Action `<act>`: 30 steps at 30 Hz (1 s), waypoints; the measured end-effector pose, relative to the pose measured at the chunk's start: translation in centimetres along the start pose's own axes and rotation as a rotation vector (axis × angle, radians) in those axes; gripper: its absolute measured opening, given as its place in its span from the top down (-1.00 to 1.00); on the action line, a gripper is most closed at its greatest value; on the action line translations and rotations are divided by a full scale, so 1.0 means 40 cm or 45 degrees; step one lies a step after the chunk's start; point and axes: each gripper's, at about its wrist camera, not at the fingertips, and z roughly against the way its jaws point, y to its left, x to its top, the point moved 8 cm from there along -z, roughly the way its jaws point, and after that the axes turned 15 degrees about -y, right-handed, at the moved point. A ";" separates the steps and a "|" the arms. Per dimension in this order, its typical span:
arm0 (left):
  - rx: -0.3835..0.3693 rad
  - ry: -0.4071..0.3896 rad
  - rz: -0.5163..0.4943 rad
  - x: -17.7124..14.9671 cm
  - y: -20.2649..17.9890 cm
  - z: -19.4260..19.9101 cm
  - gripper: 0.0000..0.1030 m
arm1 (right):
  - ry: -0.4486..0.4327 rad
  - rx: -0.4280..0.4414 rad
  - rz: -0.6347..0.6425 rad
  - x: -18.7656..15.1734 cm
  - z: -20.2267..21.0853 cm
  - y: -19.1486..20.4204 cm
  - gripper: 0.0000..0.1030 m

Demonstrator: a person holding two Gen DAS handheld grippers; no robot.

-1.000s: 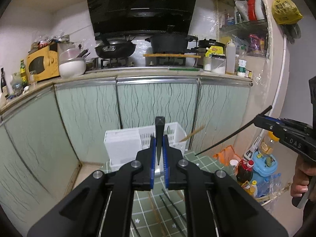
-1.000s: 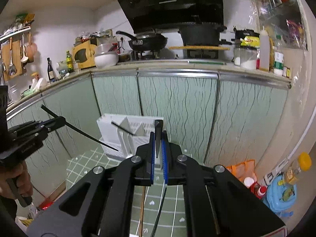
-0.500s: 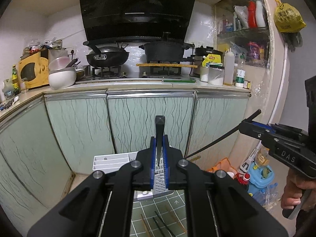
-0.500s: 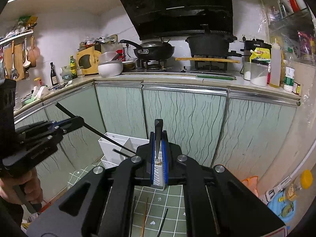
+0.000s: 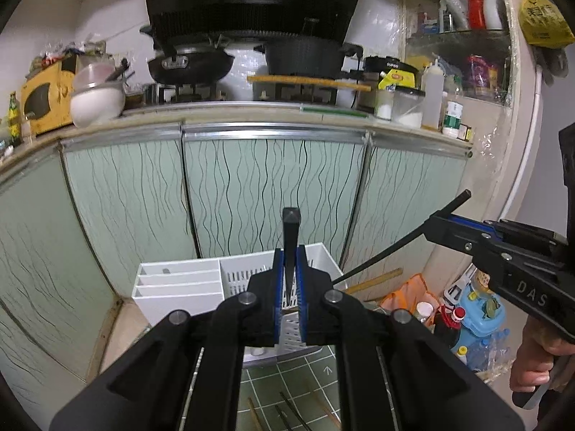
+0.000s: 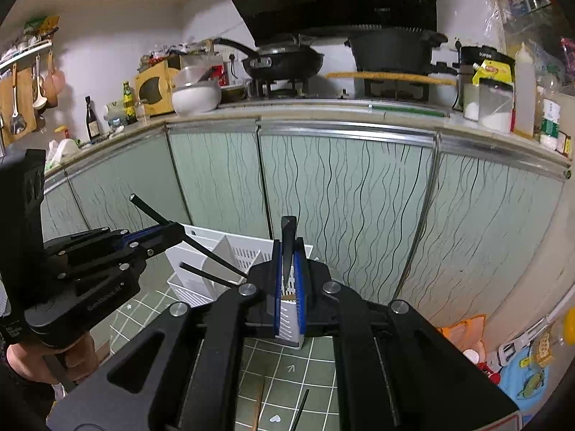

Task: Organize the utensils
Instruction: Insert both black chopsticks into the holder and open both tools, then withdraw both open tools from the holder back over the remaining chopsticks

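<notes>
Each gripper is shut on a black chopstick. My left gripper holds one chopstick pointing up and forward over the white utensil organizer. My right gripper holds another black chopstick the same way above the organizer. In the left wrist view the right gripper is at the right, its chopstick slanting down toward the organizer's right end. In the right wrist view the left gripper is at the left, its chopstick reaching into the organizer.
Loose chopsticks lie on the green gridded mat below. Green cabinet doors stand behind the organizer. Bottles and a blue toy crowd the floor at right. Counter with pans and a white bowl above.
Both grippers have tilted down and closer to the organizer, which now shows larger and higher in both views. Both stay shut on their chopsticks.
</notes>
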 end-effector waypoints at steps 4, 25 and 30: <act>-0.011 0.031 0.016 -0.040 0.010 -0.037 0.88 | 0.043 0.002 -0.011 -0.040 -0.036 -0.014 0.88; 0.230 -0.012 -0.045 -0.047 0.111 0.136 -0.91 | 0.017 -0.128 0.027 -0.083 0.098 -0.053 -0.84; 0.235 0.009 -0.048 -0.081 0.119 0.190 -0.91 | 0.033 -0.121 0.023 -0.120 0.143 -0.039 -0.84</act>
